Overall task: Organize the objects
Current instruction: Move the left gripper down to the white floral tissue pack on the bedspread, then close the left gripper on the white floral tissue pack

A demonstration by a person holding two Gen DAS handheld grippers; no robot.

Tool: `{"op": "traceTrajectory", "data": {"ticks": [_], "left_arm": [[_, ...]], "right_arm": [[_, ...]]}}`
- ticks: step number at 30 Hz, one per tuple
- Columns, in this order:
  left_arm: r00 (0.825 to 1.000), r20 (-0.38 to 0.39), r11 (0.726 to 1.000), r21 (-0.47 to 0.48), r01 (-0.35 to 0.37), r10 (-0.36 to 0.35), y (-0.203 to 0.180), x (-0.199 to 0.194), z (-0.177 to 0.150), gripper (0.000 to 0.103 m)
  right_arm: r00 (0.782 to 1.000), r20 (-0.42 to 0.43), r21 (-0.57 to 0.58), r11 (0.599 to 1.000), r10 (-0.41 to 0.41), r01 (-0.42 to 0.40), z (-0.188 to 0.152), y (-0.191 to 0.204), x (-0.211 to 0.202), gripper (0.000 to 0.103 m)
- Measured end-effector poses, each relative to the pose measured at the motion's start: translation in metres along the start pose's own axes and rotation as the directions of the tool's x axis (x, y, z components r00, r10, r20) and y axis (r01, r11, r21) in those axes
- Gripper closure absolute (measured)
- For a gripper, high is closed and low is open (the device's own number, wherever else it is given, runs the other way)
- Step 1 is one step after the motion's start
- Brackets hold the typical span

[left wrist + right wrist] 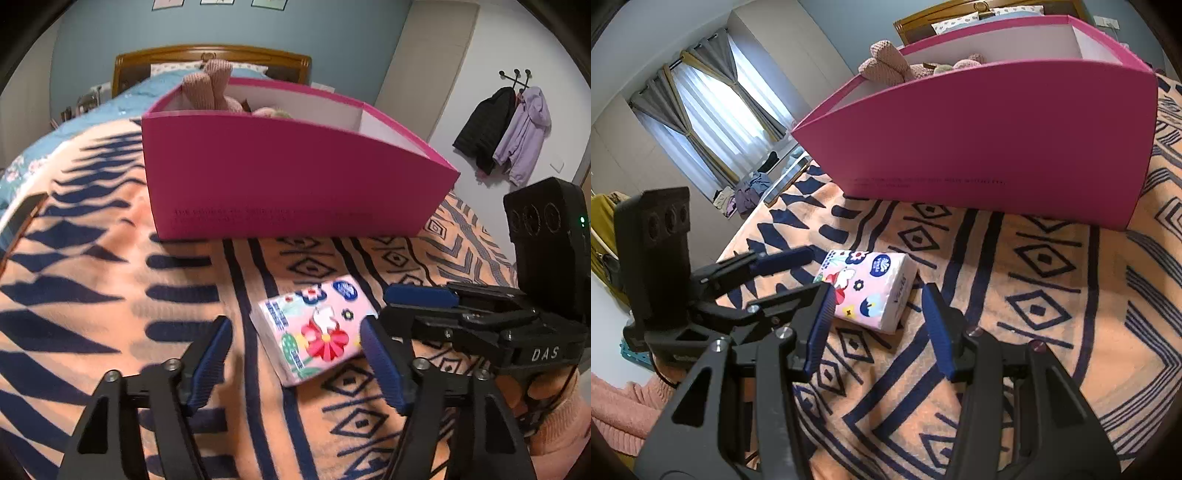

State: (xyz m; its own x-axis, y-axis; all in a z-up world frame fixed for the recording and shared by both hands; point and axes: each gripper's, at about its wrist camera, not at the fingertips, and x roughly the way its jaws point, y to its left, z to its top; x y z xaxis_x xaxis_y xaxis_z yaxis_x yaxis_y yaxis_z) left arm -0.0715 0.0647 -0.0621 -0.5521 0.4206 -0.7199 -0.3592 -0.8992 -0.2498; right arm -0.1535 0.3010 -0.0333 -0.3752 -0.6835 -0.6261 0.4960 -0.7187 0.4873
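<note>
Tissue pack (314, 325) is seen lying flat on the patterned blanket (110, 295), before the pink box (288, 177); left gripper (295, 354) and right gripper (879, 321) are held wide apart, empty.

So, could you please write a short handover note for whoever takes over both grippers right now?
Left gripper: open, empty, low over the blanket, tissue pack just ahead between its fingers.
Right gripper: open, empty, also aimed at the pack from the other side.
Tissue pack: lies flat on the blanket, in front of the pink box, not gripped.
Box: open top, plush toys already inside.
Done: toys are in the box.
Left: probably grasp the pack and put it in the box.
</note>
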Motion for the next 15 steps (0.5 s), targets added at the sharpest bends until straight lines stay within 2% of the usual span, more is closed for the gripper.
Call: {"op": "traceTrajectory", "data": {"ticks": [3, 5, 10, 15], "left_arm": [[0.999, -0.032, 1.0, -0.012, 0.018, -0.018, 0.001, 0.006, -0.004, 0.05], [0.998, -0.035, 0.999, -0.029, 0.046, -0.047, 0.003, 0.006, -0.005, 0.053], [0.997, -0.049, 0.997, -0.039, 0.063, -0.065, 0.002, 0.007, -0.006, 0.057], [0.992, -0.062, 0.993, -0.042, 0.108, -0.11, -0.004, 0.008, -0.006, 0.065]], "right_arm": [[1.0, -0.005, 0.011, 1.0, 0.0, 0.0, 0.0, -0.003, 0.002, 0.052], [1.0, -0.007, 0.018, 1.0, 0.001, -0.001, 0.0, -0.004, 0.004, 0.052], [1.0, -0.012, 0.028, 1.0, 0.006, -0.006, 0.001, -0.007, 0.007, 0.053], [1.0, -0.019, 0.039, 0.999, 0.016, -0.015, 0.002, -0.008, 0.014, 0.06]]}}
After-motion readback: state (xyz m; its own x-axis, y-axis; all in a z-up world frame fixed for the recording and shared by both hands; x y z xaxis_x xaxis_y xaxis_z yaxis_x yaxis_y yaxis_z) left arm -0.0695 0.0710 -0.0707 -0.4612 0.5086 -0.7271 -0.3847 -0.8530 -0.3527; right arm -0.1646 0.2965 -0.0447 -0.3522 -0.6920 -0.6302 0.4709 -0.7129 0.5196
